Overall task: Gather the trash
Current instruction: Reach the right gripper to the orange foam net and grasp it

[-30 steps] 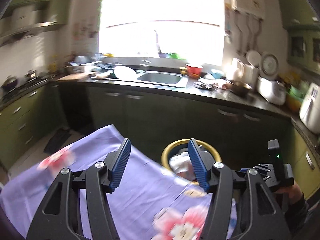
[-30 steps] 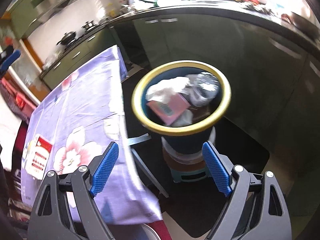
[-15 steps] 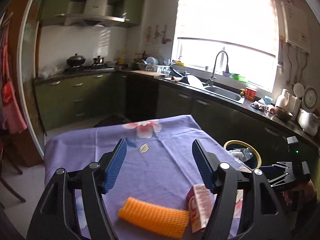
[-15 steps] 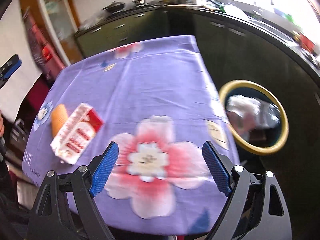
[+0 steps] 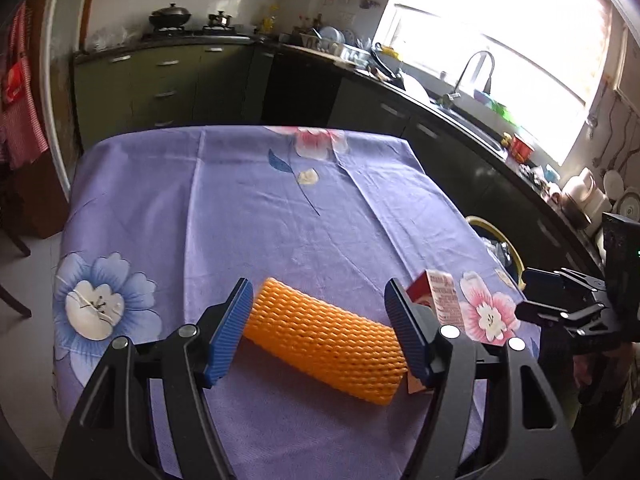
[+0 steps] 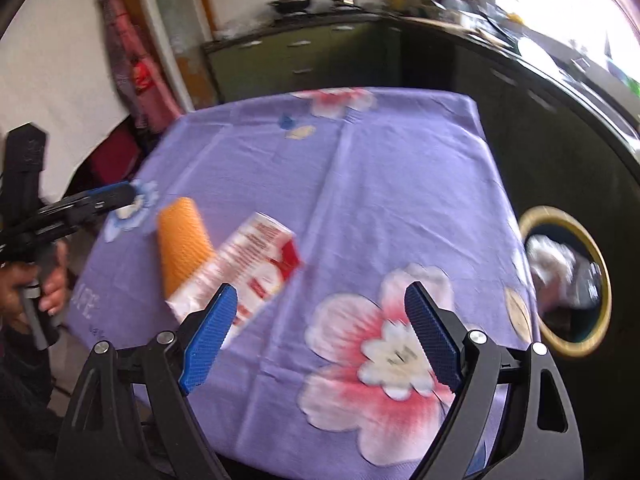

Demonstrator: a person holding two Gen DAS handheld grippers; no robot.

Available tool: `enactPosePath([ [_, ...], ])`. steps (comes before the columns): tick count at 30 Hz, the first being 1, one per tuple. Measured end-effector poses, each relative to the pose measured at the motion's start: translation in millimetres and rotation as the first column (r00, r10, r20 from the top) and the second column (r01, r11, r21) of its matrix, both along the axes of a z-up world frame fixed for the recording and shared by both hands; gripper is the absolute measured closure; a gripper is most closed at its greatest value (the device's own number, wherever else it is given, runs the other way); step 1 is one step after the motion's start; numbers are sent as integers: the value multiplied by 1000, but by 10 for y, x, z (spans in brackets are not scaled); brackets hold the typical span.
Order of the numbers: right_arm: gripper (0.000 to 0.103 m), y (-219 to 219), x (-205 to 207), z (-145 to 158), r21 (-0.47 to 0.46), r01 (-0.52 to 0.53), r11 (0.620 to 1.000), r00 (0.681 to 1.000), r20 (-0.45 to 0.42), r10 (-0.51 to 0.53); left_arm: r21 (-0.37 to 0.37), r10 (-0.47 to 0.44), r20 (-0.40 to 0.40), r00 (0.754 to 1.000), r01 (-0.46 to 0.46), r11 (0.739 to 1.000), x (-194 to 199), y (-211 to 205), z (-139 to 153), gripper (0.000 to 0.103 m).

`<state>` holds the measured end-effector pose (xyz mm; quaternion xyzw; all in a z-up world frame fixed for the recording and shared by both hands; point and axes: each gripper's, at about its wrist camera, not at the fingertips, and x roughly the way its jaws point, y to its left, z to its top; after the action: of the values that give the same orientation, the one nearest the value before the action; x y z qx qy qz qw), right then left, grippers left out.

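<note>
Here, from the left wrist, the left gripper (image 5: 318,334) is held with jaws parted and nothing clamped; the orange foam net (image 5: 326,354) lies between them on the purple tablecloth (image 5: 240,216). If closed carelessly, the red-and-white carton (image 5: 438,298) just beside the net could be knocked.

From the right wrist, the right gripper (image 6: 320,338) is seen wide apart and empty. Off the cloth's far side, the yellow-rimmed bin (image 6: 538,216) already holds crumpled waste; a loose drop could miss it.
</note>
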<state>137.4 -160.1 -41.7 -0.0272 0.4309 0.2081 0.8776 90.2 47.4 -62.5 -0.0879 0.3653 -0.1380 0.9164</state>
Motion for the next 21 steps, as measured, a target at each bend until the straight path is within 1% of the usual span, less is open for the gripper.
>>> enactPosePath([
  [3, 18, 312, 27, 129, -11, -131, 991, 991, 29, 132, 10, 54, 53, 997, -55, 998, -78, 153, 155, 38],
  [5, 18, 532, 78, 159, -25, -215, 976, 976, 29, 216, 19, 90, 88, 992, -92, 996, -137, 259, 279, 37],
  [8, 18, 850, 167, 110, -33, -329, 944, 944, -4, 329, 36, 141, 139, 980, -147, 988, -221, 410, 435, 35],
  [10, 18, 1045, 209, 45, -45, -391, 919, 920, -30, 390, 43, 164, 156, 974, -172, 984, -256, 498, 490, 34],
  [13, 18, 1298, 273, -78, -74, -458, 886, 888, -72, 454, 44, 179, 164, 970, -188, 981, -275, 567, 520, 34],
  [16, 18, 1477, 341, -249, -96, -504, 858, 862, -123, 492, 43, 182, 161, 970, -191, 981, -275, 595, 508, 34],
  [19, 18, 1628, 421, -471, -136, -527, 839, 846, -181, 501, 41, 181, 155, 971, -189, 981, -254, 606, 483, 34],
  [21, 18, 1650, 456, -566, -144, -528, 837, 843, -207, 496, 40, 178, 150, 972, -186, 982, -245, 618, 464, 34],
])
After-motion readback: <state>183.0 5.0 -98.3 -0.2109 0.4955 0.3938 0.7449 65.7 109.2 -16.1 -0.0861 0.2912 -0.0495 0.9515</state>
